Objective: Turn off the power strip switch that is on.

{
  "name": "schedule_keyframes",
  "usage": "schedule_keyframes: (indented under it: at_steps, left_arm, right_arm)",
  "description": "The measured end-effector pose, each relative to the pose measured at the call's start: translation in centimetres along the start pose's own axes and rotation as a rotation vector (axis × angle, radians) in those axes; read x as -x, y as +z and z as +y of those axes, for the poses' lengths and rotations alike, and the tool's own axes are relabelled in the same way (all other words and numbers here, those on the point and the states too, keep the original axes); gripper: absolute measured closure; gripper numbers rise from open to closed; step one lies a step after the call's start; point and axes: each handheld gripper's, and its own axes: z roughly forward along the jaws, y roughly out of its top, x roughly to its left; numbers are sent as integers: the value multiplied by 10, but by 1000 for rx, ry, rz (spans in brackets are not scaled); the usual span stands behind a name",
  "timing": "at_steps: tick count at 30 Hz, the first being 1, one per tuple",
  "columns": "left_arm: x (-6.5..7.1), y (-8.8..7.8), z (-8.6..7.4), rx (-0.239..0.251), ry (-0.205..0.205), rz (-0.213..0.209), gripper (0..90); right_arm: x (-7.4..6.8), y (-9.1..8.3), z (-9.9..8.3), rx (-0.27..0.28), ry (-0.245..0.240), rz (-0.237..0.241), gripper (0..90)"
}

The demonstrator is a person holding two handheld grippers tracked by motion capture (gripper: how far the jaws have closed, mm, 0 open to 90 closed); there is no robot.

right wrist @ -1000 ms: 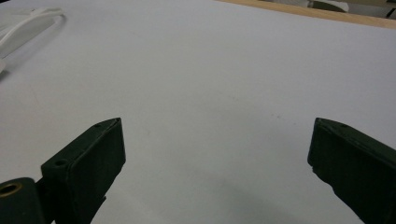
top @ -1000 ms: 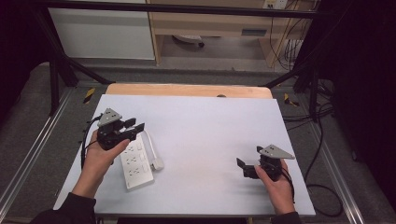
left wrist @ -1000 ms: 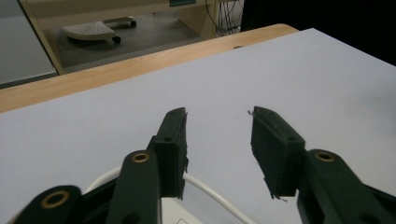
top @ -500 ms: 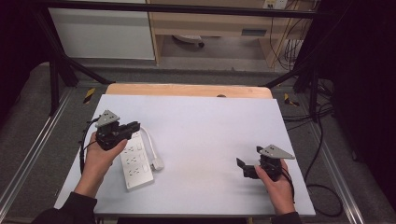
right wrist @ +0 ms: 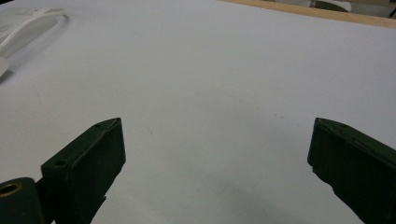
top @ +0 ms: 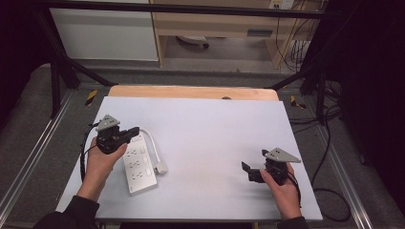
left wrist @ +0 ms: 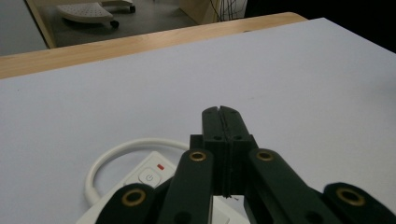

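Note:
A white power strip lies flat on the left part of the table, its white cable looping round to a plug. My left gripper hovers over the strip's far end; its jaws have just been closing and now meet with nothing between them. In the left gripper view the shut left gripper sits above the strip's power button and the cable loop. My right gripper rests low at the right front, open and holding nothing. In its own view the right gripper frames bare table.
The white table top has a wooden strip along its far edge. Black frame bars and loose cables flank the table on the floor. The cable lies at the top left of the right gripper view.
The left gripper's jaws have gone from open to shut, and that hand has sunk a little toward the power strip. The right hand has stayed where it was.

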Motion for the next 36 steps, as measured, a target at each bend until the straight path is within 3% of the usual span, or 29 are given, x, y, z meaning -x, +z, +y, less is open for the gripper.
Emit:
schedule_keyframes:
  at_steps: [6, 24, 36]
  left_arm:
    - [0, 5, -6, -36, -16, -2, 899]
    - [5, 13, -23, -144, -10, -11, 899]
    - [5, 18, -29, -172, -14, -19, 899]
  right_arm:
    - [0, 1, 0, -10, 0, 1, 44]
    - [-1, 2, -1, -22, -3, 3, 40]
    - [-2, 3, -1, -25, -3, 3, 40]
